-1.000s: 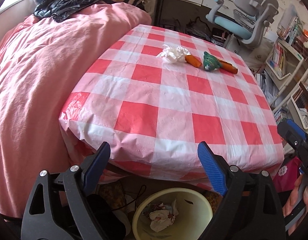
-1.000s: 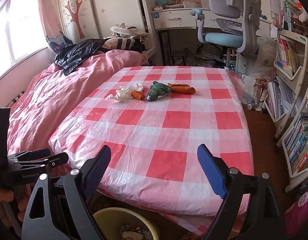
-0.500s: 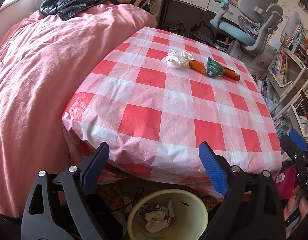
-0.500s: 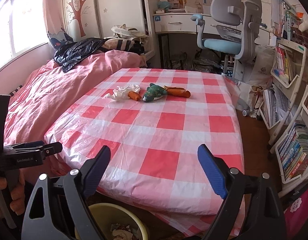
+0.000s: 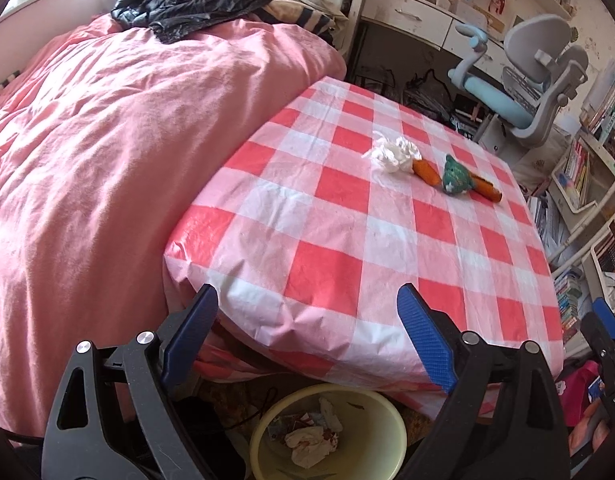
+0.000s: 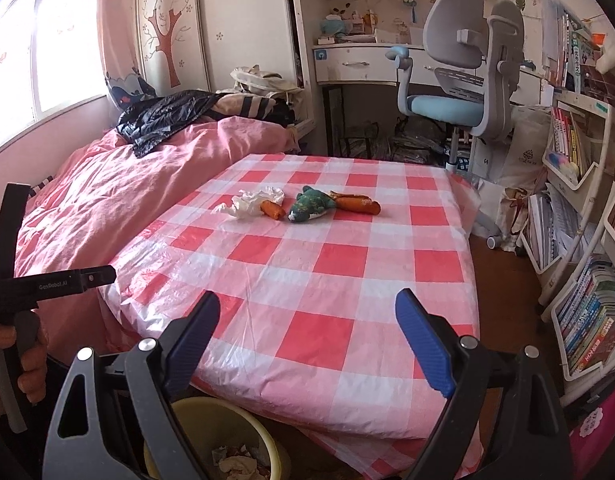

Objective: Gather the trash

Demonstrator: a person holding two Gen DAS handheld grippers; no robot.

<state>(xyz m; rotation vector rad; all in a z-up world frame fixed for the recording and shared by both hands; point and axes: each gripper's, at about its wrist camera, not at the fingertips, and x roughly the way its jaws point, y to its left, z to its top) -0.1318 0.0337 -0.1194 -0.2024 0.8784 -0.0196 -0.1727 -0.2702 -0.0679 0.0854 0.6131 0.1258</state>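
Note:
A crumpled white tissue (image 5: pixel 391 153) (image 6: pixel 251 202) lies on the far part of the red-checked table (image 5: pixel 347 240) (image 6: pixel 327 264), beside two orange carrot-like pieces (image 5: pixel 425 171) (image 6: pixel 357 204) and a green stuffed toy (image 5: pixel 455 176) (image 6: pixel 309 208). A pale yellow bin (image 5: pixel 383 432) (image 6: pixel 211 412) with crumpled paper stands on the floor under the near table edge. My left gripper (image 5: pixel 307 300) hangs open above the bin, nothing between its fingers. My right gripper (image 6: pixel 307 304) is over the near table edge, its jaws opening, with nothing between them.
A pink-covered bed (image 5: pixel 107 152) with a black jacket (image 5: pixel 187 4) lies left of the table. A grey and blue desk chair (image 6: pixel 467 92) and a white desk (image 6: pixel 359 64) stand behind it. Bookshelves (image 6: pixel 587 280) line the right side.
The left gripper has tilted up and drawn back a little, so the bin sits lower in its view and more bed shows. The right view has shifted slightly; the table objects have not moved.

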